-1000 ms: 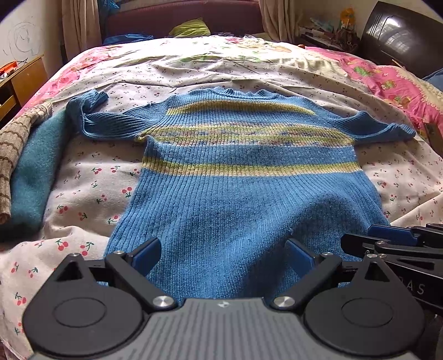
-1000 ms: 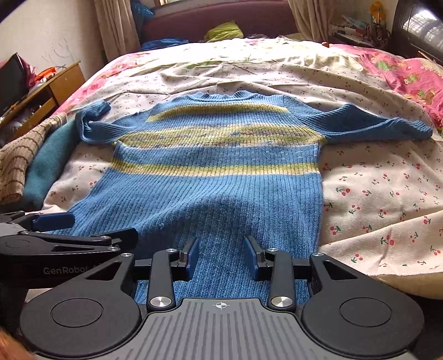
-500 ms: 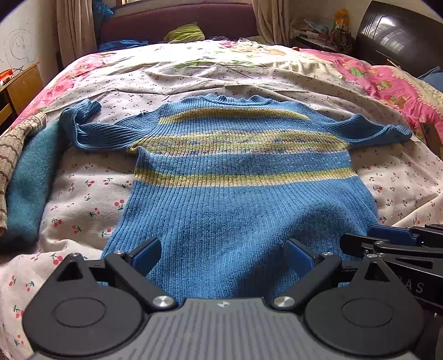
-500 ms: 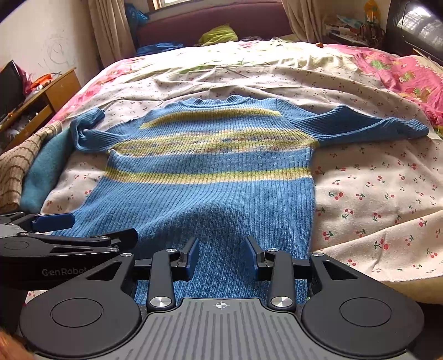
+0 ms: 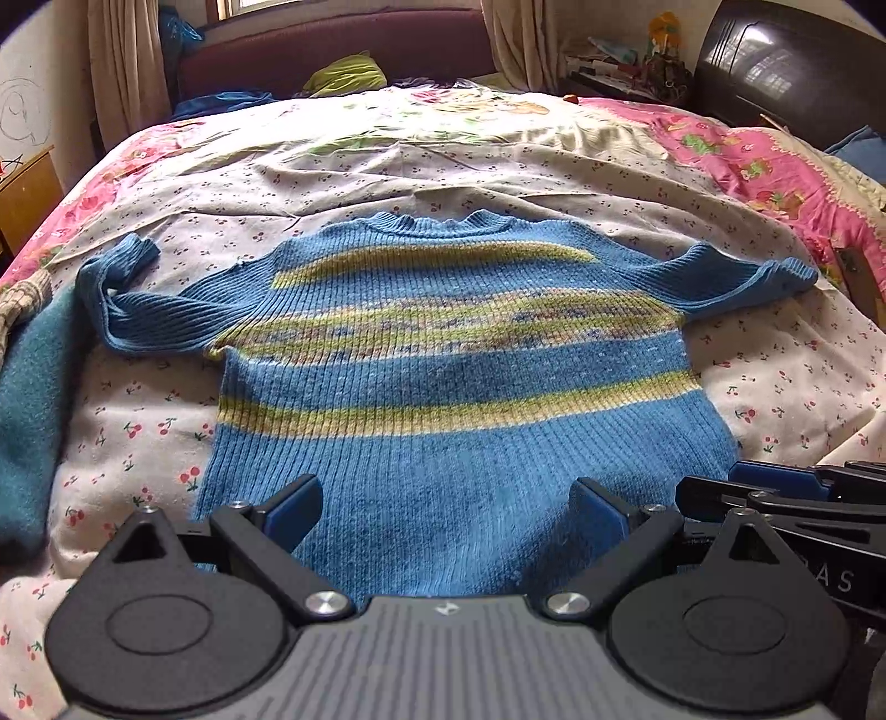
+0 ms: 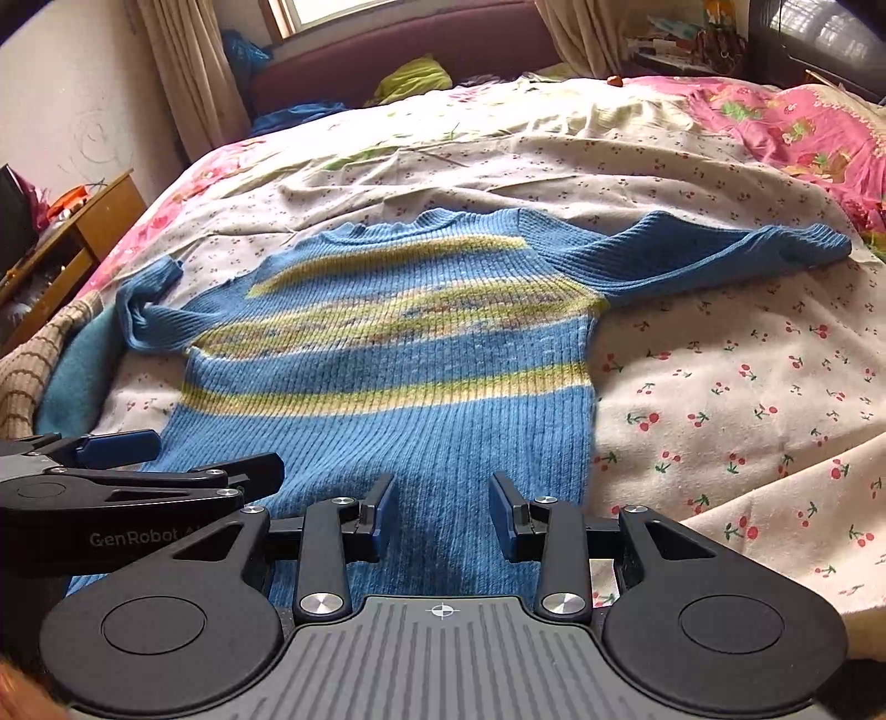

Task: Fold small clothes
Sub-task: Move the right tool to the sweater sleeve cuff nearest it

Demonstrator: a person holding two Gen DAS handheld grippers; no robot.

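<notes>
Blue striped sweater on a cherry-print sheet

The sweater (image 5: 443,399) is ribbed blue knit with yellow-green bands across the chest and a mottled band of yellow, purple and blue between them. The sheet (image 6: 720,387) under it is cream with small red cherries on green stems. A pink quilt (image 5: 775,166) with bright cartoon prints lies at the far right. At the left edge sit a teal cloth (image 5: 27,399) and a tan cloth (image 6: 33,365) with brown stripes. The headboard (image 5: 332,50) is maroon, with a lime-green pillow (image 5: 343,75) against it. Both tools are black with blue fingers (image 5: 293,512).
</notes>
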